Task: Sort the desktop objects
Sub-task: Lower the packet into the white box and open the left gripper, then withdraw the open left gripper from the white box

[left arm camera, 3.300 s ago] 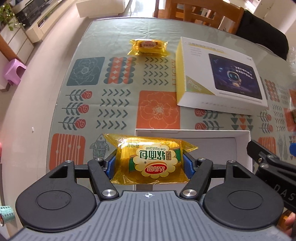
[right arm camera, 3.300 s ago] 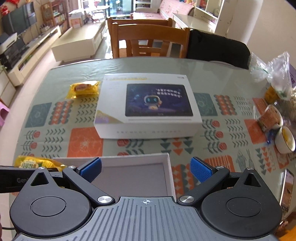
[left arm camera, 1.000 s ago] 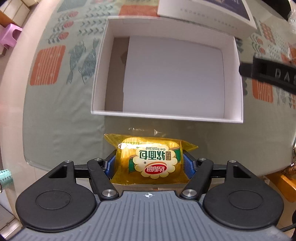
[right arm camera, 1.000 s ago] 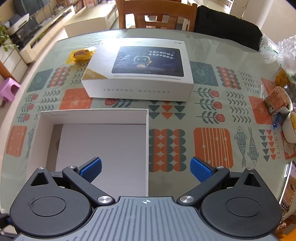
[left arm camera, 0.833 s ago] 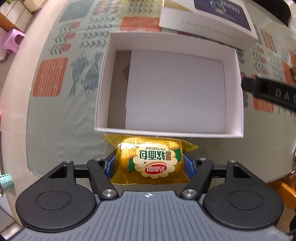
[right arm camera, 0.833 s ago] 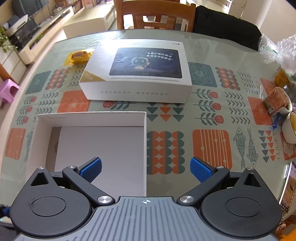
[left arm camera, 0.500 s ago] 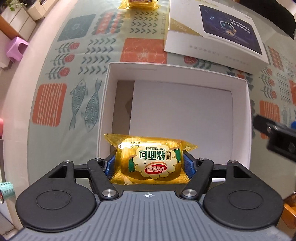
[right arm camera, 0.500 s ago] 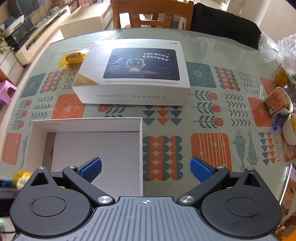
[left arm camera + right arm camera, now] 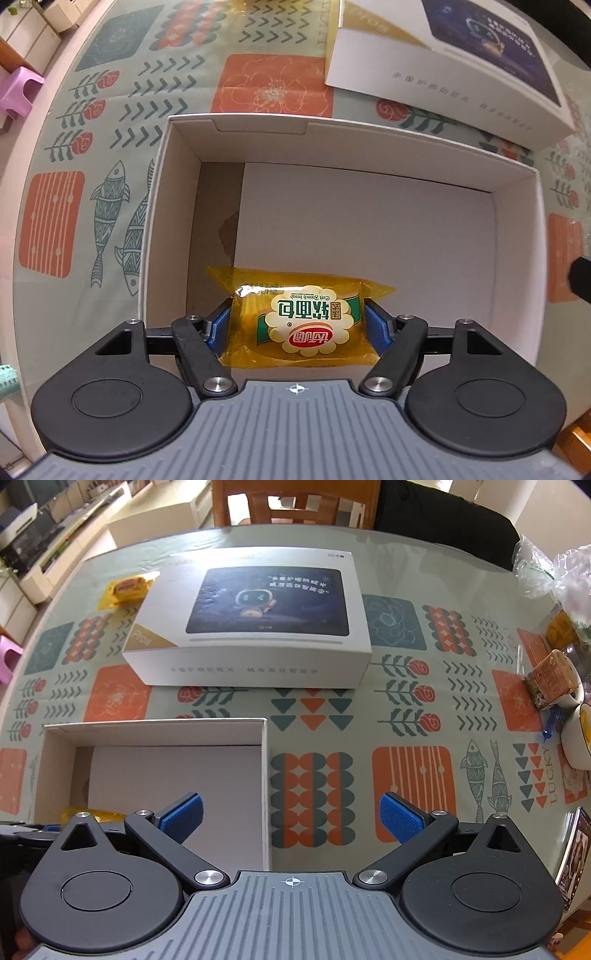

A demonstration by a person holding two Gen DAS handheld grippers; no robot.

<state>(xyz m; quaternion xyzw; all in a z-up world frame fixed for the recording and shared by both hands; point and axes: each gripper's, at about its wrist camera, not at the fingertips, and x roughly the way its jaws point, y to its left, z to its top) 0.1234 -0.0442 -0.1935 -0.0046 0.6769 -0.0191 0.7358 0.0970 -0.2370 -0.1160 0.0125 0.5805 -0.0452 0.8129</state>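
My left gripper (image 9: pixel 297 326) is shut on a yellow bread packet (image 9: pixel 301 319) with a red logo, held over the near part of the open white box (image 9: pixel 162 166). In the right wrist view that box (image 9: pixel 264 771) lies at the lower left, and a strip of the yellow packet (image 9: pixel 79 814) shows at its near-left corner. My right gripper (image 9: pixel 291 816) stands open over the box's right wall and the tablecloth, holding nothing. A second yellow bread packet (image 9: pixel 125 589) rests on the table at the far left, beside the box lid.
A white box lid with a robot picture (image 9: pixel 258 616) lies behind the open box. At the right edge are a plastic bag (image 9: pixel 550 572), a brown snack pack (image 9: pixel 554 679) and a bowl (image 9: pixel 576 734). A wooden chair (image 9: pixel 291 502) stands at the far side.
My left gripper has carried the packet forward from outside the near wall to inside the white box and lower. The right gripper has shifted slightly and stays open.
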